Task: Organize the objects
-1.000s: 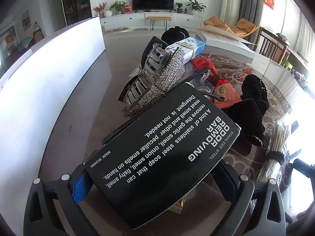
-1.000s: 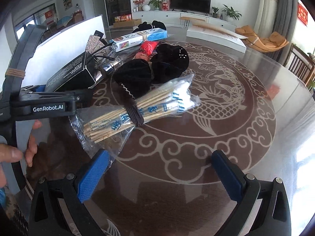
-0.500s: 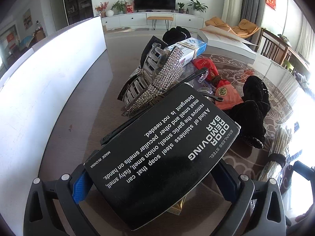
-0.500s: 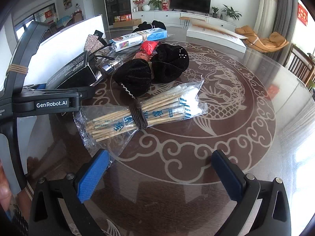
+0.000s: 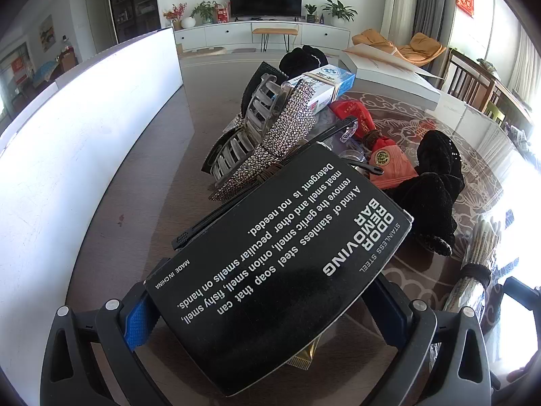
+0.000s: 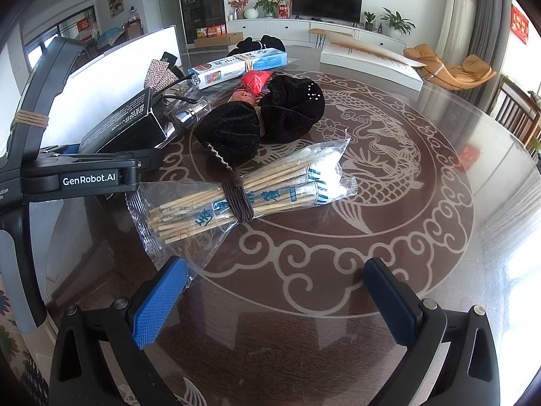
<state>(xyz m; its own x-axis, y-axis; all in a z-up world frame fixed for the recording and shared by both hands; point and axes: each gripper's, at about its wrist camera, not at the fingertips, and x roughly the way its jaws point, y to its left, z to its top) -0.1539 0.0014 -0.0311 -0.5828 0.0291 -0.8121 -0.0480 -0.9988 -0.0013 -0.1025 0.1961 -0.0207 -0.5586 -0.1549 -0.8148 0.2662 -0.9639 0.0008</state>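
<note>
R gripper (image 6: 275, 299) open over table (image 6: 422, 237), cotton-swab bundle (image 6: 243, 196) just ahead

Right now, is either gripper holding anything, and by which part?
The left gripper is shut on the black odor-removing bar box, pads on its two opposite side edges near the close end. The right gripper is open and holds nothing.

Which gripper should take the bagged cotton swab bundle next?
Right. The right gripper is open and empty, with the clear-bagged cotton swab bundle lying just ahead of its fingers. The left gripper is shut on the black odor-removing bar box.
</note>
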